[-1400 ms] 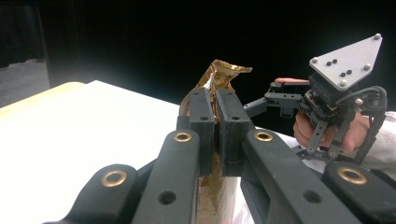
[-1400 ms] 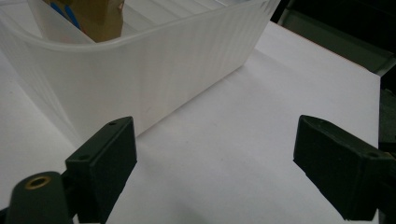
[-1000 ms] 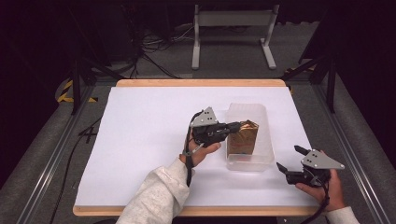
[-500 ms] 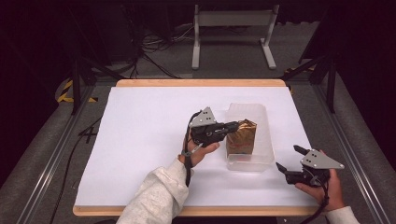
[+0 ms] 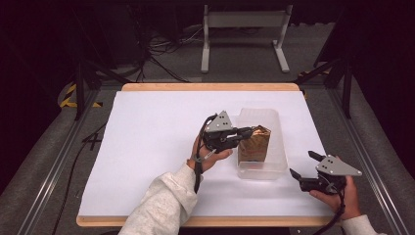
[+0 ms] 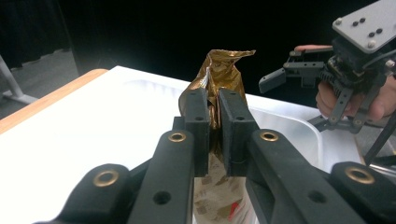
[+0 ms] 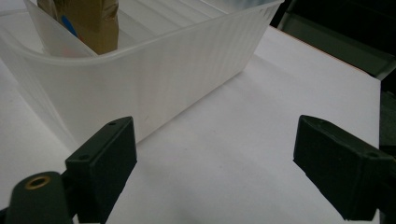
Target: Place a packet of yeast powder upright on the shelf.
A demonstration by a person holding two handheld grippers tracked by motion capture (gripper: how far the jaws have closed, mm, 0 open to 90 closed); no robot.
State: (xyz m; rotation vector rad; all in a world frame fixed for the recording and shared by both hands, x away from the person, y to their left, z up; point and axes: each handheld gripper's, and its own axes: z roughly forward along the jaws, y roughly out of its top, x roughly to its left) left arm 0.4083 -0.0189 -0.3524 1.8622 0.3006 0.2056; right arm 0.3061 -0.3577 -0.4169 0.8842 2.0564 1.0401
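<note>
left gripper (image 6: 214,133) clamped on the crumpled top of the gold bag (image 5: 254,143), standing in the clear bin (image 5: 276,166) near the table's right edge. right gripper (image 5: 306,165) idle, jaws wide. step looks like placement; next: let go, back off.

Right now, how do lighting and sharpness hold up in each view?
High view: white table cover evenly lit, surroundings near black, picture slightly soft. Left gripper view: gold bag sharp against a black backdrop, the left gripper in the foreground a little soft. Right gripper view: translucent bin bright and washed out, near jaws blurred.
</note>
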